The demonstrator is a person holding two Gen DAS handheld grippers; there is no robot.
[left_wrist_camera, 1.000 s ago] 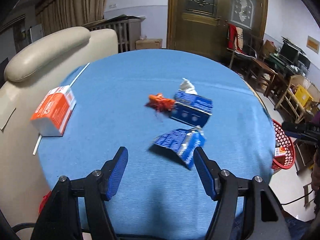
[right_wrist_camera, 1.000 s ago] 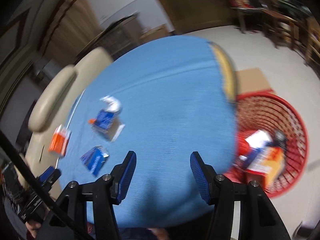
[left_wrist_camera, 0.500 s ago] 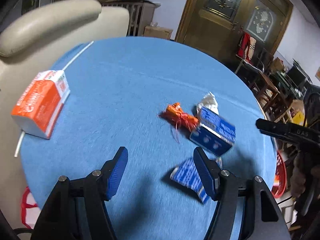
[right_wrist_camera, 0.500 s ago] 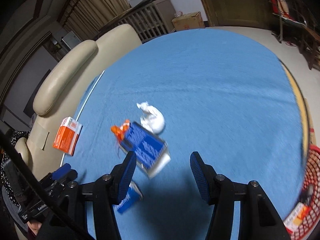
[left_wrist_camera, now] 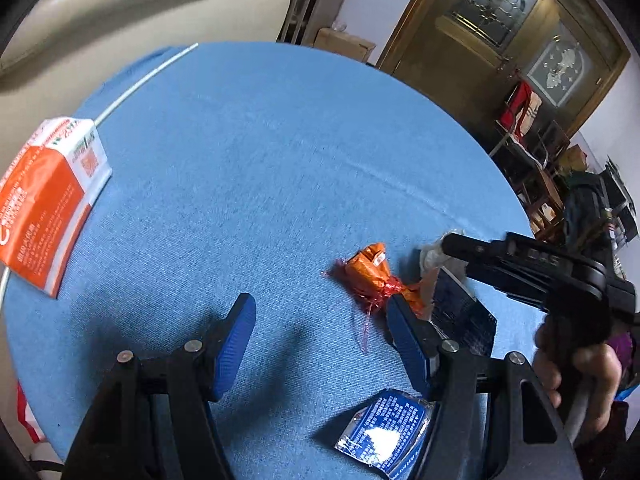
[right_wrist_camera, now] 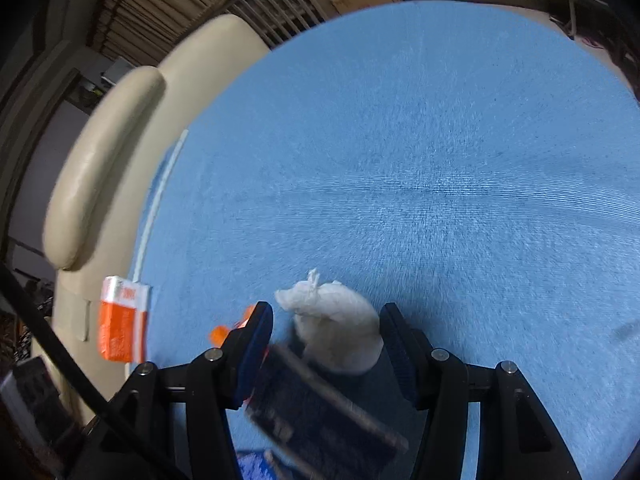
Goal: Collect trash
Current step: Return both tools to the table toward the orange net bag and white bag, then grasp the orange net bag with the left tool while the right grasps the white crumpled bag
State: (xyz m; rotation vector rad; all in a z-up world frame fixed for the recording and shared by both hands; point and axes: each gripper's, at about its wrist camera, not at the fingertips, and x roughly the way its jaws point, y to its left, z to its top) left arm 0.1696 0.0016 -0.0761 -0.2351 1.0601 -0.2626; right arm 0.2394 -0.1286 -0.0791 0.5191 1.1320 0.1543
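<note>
A round table with a blue cloth (left_wrist_camera: 260,140) carries the trash. My left gripper (left_wrist_camera: 320,332) is open over bare cloth, nothing between its fingers. An orange wrapper (left_wrist_camera: 368,276) lies just past its right finger, with a dark blue box (left_wrist_camera: 460,312) to the right and a flat blue packet (left_wrist_camera: 384,440) beneath that finger. My right gripper (right_wrist_camera: 326,336) is open, low over a crumpled white tissue (right_wrist_camera: 336,328) that lies between its fingers without being pressed. The dark blue box (right_wrist_camera: 320,412) sits blurred under the jaws. The orange wrapper (right_wrist_camera: 224,330) peeks out left of the left finger.
An orange-and-white tissue pack (left_wrist_camera: 44,200) lies at the table's left edge beside a thin white rod (left_wrist_camera: 148,76). A cream sofa (right_wrist_camera: 100,168) borders that side. A hand (left_wrist_camera: 576,368) holds the right gripper at the right. A wooden door (left_wrist_camera: 500,32) and chairs stand beyond.
The right gripper swept from the red basket side across the table and came down over the tissue and blue box. The left gripper shifted left and rolled, so the trash now sits to its right.
</note>
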